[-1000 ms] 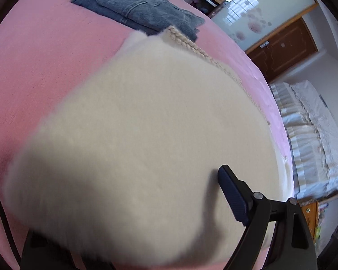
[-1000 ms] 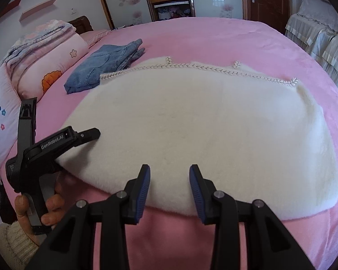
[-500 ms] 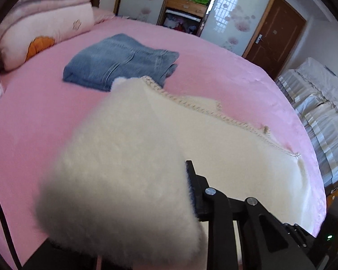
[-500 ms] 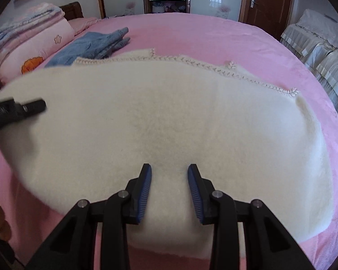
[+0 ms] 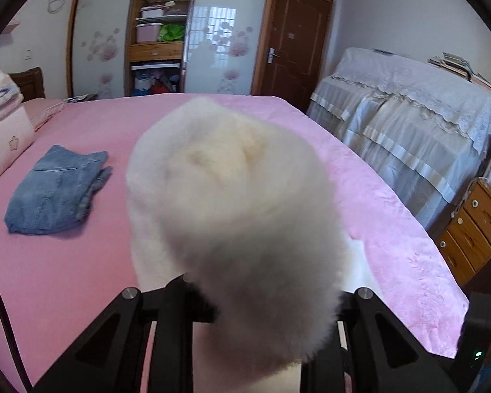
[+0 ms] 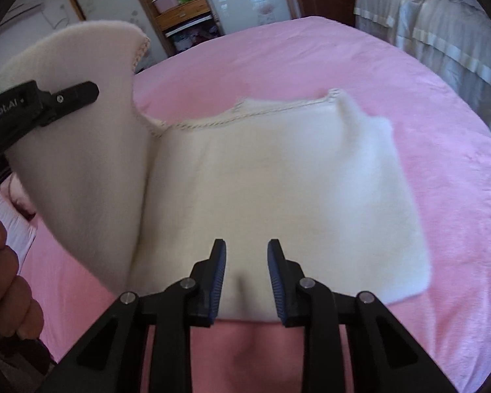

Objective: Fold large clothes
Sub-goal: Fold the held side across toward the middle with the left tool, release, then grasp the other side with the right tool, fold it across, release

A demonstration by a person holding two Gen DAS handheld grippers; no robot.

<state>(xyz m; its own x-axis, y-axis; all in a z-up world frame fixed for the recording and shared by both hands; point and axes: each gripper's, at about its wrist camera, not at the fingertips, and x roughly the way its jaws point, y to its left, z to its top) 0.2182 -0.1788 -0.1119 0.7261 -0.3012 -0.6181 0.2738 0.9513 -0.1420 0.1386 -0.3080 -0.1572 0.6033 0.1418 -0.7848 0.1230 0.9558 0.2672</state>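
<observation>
A large cream fleece garment (image 6: 278,177) with a braided trim lies on the pink bed (image 6: 311,52). Its left part is lifted and curled over toward the middle. My left gripper (image 6: 78,93) is shut on that lifted part at the left of the right wrist view. In the left wrist view the held fleece (image 5: 232,203) hangs in front of the camera and hides the fingertips. My right gripper (image 6: 245,262) is open and empty, low over the garment's near edge.
Folded blue jeans (image 5: 55,190) lie on the bed to the left. Pillows and folded bedding (image 5: 0,124) are stacked at the far left. A covered bed or sofa (image 5: 409,124) and a wooden drawer unit (image 5: 474,226) stand to the right.
My left gripper has lifted the garment's left side up and swung it rightward over the rest. My right gripper has stayed open near the front edge.
</observation>
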